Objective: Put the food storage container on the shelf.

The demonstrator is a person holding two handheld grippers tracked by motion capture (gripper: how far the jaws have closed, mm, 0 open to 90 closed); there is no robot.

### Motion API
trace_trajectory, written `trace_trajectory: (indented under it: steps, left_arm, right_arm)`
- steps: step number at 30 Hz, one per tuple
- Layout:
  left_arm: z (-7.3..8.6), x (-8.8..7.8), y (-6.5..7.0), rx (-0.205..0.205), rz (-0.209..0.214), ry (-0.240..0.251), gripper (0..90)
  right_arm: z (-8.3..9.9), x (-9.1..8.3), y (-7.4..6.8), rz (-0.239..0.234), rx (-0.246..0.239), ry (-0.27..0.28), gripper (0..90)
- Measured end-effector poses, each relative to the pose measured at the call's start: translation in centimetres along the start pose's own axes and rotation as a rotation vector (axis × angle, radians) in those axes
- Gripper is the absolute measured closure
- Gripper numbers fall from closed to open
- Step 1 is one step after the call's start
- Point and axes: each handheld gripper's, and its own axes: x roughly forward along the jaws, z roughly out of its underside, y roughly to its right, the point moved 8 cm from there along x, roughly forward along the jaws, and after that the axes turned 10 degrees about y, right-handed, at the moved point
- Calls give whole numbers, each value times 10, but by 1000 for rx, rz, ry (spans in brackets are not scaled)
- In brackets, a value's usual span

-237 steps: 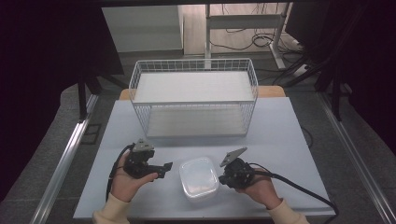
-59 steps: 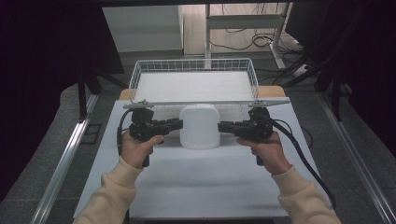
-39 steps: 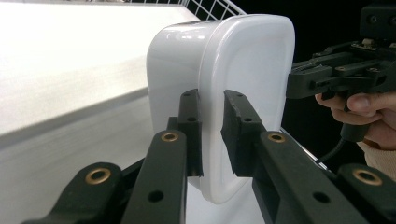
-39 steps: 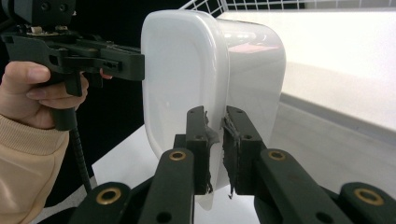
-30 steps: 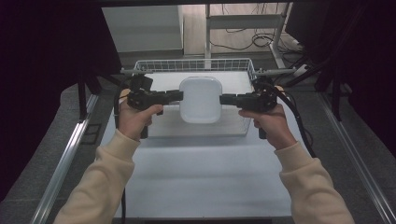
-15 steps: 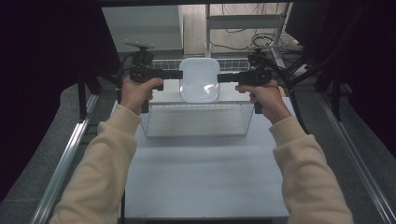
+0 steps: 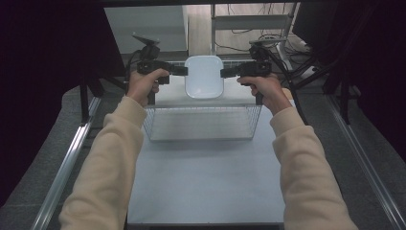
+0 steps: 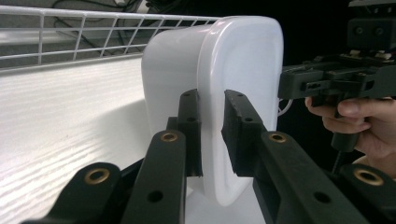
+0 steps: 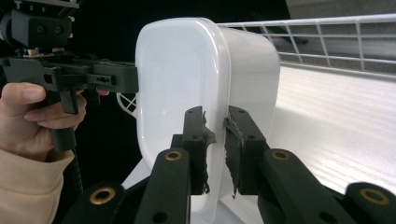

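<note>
Over wire basket (image 7: 201, 122) — white, glossy, round-cornered tub (image 7: 204, 76), lidded.

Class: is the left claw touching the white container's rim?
Touching. The left gripper view shows the left claw clamped on the rim of the white container.

The high view looks forward and down from above the person's side of the tabletop (image 7: 206, 182). Each gripper view rides close behind its own 2 jaws, facing across toward the opposite gripper. All 3 views share the white container (image 7: 204, 76) and wire basket (image 7: 201, 122).
</note>
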Motion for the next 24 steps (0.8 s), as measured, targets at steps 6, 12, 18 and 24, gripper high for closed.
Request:
trace_trajectory:
  steps: [6, 12, 18, 24]
  left_arm:
    - [-7, 12, -16, -103, 17, -11, 753]
    - [-8, 23, -32, -206, 44, -2, 727]
    - [-5, 31, -41, -236, 48, 14, 710]
    - [-1, 32, -39, -208, 24, 17, 602]
  right_arm:
    - [-6, 10, 12, 11, 104, -31, 737]
    - [-8, 19, 21, 42, 189, -45, 702]
    - [-7, 26, 32, 59, 254, -37, 663]
    - [-5, 24, 31, 42, 250, 0, 576]
